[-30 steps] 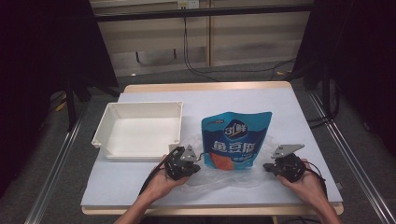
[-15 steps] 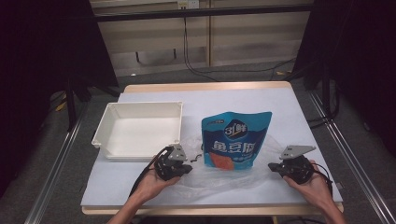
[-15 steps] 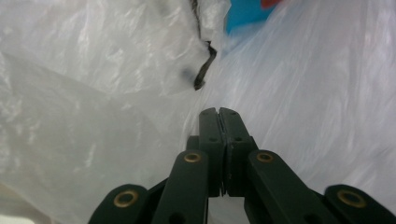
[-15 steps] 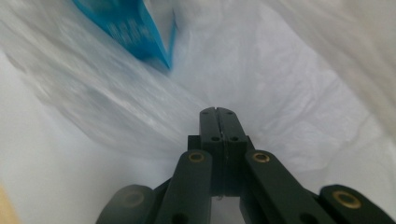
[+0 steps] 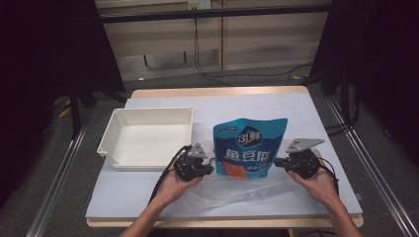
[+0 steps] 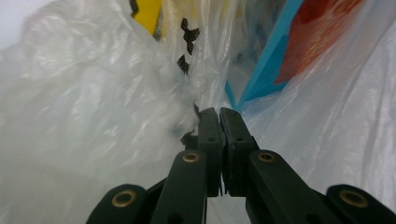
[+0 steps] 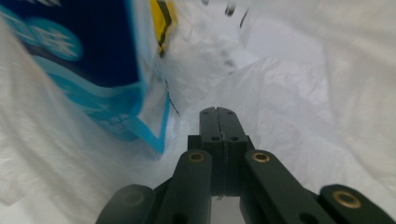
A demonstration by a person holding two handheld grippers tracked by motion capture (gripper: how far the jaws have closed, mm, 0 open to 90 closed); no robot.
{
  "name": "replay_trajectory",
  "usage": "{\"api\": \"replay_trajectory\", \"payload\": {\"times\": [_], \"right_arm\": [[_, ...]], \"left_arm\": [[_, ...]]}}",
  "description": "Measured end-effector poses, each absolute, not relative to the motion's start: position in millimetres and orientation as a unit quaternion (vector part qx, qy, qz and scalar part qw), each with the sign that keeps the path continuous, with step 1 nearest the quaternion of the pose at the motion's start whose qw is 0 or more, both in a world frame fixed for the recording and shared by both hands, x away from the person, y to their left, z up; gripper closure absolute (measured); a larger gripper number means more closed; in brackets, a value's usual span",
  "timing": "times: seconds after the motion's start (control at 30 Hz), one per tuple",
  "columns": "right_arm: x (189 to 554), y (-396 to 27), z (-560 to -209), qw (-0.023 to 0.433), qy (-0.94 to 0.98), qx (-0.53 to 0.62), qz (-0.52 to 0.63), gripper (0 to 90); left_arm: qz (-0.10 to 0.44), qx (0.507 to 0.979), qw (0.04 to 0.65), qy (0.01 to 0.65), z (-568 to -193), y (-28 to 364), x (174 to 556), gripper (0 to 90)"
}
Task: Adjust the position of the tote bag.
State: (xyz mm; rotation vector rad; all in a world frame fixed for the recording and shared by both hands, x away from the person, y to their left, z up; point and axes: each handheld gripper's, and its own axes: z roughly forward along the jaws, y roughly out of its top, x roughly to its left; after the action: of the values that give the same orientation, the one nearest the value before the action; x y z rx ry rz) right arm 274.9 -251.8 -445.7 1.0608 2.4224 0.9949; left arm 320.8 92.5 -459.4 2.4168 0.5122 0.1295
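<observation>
Blue pouch (image 5: 249, 147) inside clear plastic bag (image 5: 247, 190), both grippers' jaws clenched, seemingly on film; white tray (image 5: 148, 137) alongside.

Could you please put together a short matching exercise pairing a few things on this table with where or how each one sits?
Things:
1. white tray
2. blue snack pouch
3. clear plastic bag
4. left gripper

Descriptions:
A. crumpled flat near the table's front edge
B. empty, at the table's left side
C. jaws closed, at the pouch's lower left corner
D. printed face up, between the two grippers

Pairs: 1-B, 2-D, 3-A, 4-C
</observation>
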Motion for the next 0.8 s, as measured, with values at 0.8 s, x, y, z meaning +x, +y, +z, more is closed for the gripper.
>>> {"api": "replay_trajectory", "payload": {"times": [0.8], "right_arm": [[261.2,-281.6,-466.7,0.158,0.867,0.396,0.256,90.0]], "left_arm": [[0.061,0.956,0.255,0.134,-458.9,124.8,306.7,90.0]]}}
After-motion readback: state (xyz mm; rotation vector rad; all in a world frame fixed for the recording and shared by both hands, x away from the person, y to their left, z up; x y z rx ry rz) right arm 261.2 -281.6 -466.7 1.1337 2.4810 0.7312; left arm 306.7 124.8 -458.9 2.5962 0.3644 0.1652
